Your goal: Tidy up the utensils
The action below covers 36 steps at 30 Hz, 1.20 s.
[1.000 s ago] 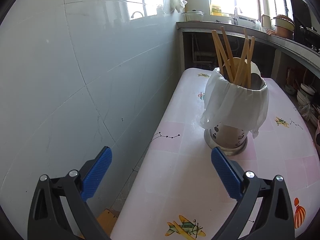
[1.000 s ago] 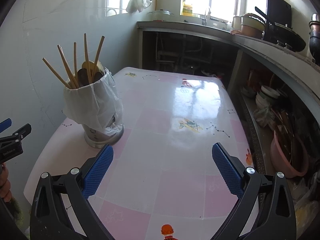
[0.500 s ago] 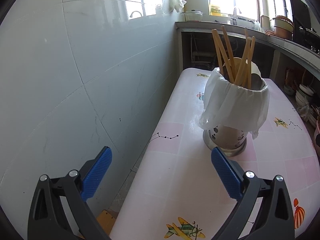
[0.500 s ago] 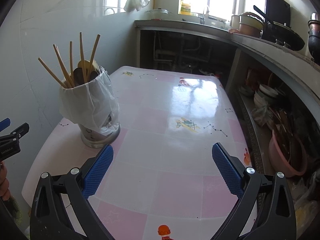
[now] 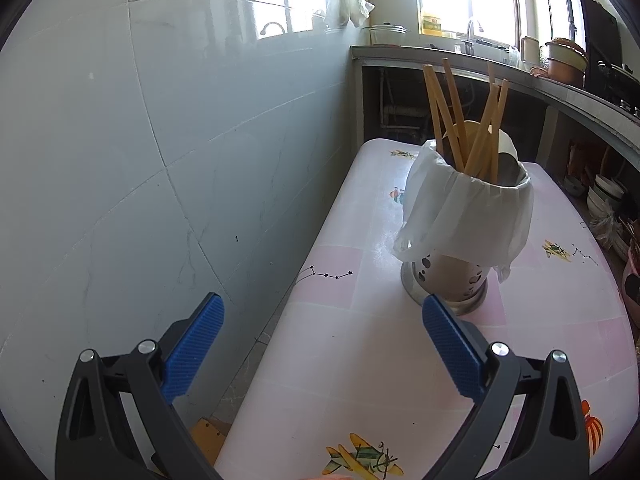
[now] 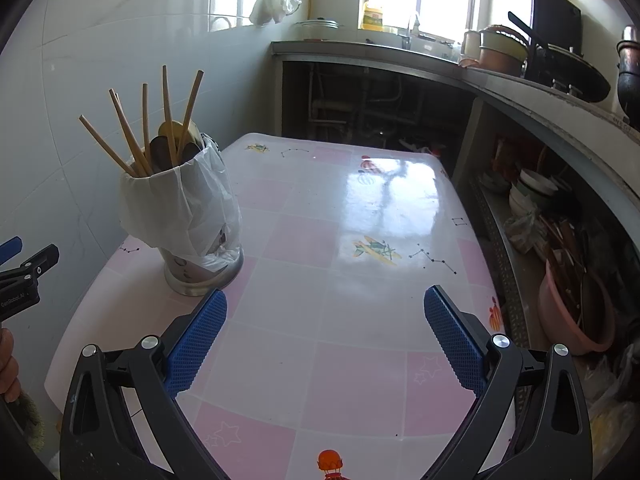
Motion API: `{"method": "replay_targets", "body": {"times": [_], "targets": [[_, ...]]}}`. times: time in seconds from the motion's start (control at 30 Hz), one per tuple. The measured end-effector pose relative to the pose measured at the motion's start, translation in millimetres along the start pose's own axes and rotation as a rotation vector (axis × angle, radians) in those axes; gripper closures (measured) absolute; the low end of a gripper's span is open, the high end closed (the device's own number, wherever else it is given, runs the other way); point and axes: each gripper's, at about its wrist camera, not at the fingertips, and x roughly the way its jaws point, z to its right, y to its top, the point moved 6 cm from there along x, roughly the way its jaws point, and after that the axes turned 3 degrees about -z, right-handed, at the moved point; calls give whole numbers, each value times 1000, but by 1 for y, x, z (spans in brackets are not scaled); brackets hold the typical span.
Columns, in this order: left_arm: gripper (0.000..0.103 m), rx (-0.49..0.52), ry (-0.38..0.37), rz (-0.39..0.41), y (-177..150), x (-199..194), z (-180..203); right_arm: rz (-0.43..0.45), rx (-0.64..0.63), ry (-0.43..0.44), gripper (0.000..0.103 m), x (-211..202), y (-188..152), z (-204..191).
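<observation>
Wall: pale grey tiled wall (image 5: 160,160) runs along the left edge of the table.
Left gripper: black two-finger gripper with blue ribbed pads (image 5: 322,344), jaws spread wide, nothing between them; it hangs over the table's near left edge.
Holder: perforated round metal utensil holder (image 5: 452,280) draped with a white plastic bag (image 5: 468,216), upright on the table near the wall, just past the left gripper's right pad.
Utensils: wooden chopsticks (image 5: 452,120) and spoons stand inside the holder, leaning outward.
Table: glossy white-and-pink checked table with plane prints (image 6: 360,240); otherwise bare.
Right gripper: matching black gripper with blue pads (image 6: 326,338), jaws wide apart and empty, over the table's near middle.
Right side: grey counter (image 6: 540,96) with pots above; stacked bowls and a pink plastic basin (image 6: 576,312) below.
View difference: only the right wrist view shows the basin, the left gripper's tip and a hand (image 6: 8,364) at its left edge.
</observation>
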Motion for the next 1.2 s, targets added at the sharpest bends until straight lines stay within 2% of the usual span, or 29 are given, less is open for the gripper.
{"method": "replay_targets", "body": {"times": [1.2], "targets": [[6,10,10,9,1,-3,5,8,0,2,8,-3,2,-1]]}}
